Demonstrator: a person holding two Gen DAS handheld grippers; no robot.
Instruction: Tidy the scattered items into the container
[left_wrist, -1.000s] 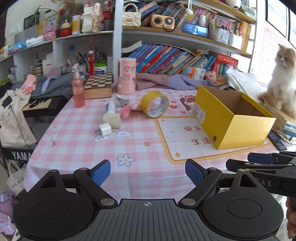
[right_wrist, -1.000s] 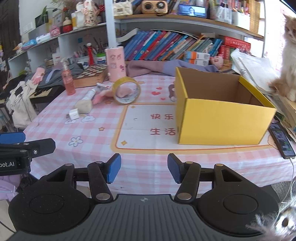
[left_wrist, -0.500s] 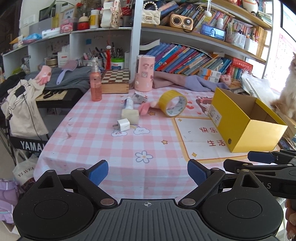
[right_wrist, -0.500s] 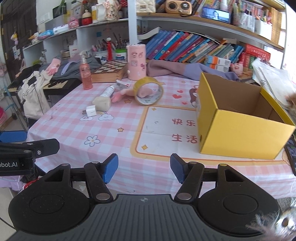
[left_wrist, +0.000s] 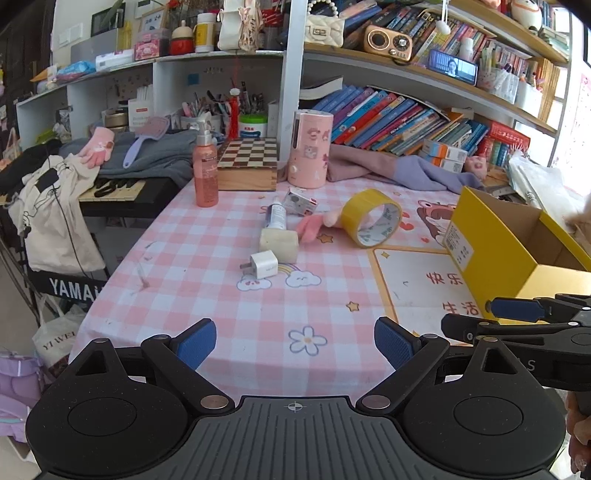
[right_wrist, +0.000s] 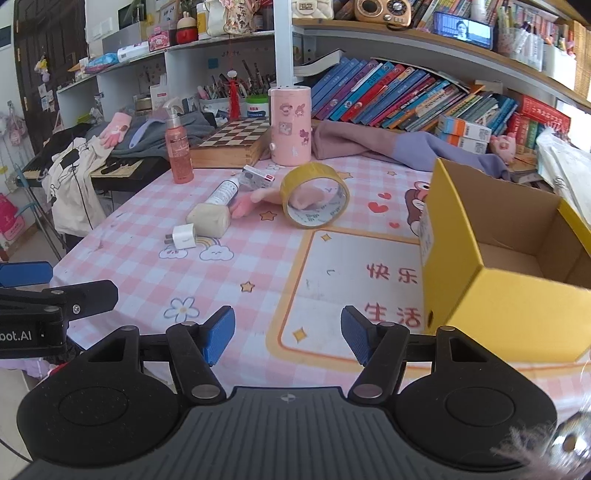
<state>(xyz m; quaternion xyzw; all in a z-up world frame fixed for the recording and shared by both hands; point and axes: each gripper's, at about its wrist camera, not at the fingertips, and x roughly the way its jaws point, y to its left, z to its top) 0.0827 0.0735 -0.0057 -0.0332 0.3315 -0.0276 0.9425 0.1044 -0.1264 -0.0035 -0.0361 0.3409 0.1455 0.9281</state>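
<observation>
Tongs, left (left_wrist: 294, 343) and right (right_wrist: 288, 334), have advanced over the table (left_wrist: 207, 266), both spread.

I see the desk (left_wrist: 207, 258) covered in pink and white checks, with small flowers, stars and clouds printed on it. The box (right_wrist: 509, 317) is yellow outside and plain brown inside. The tape roll (right_wrist: 314, 194) is yellow. The charger plug (left_wrist: 263, 264) is white. The spray bottle (left_wrist: 205, 173) is pink. The board (left_wrist: 251, 153) has brown and cream squares. My left tool (left_wrist: 294, 342) and right tool (right_wrist: 288, 334) are black with blue pads.
</observation>
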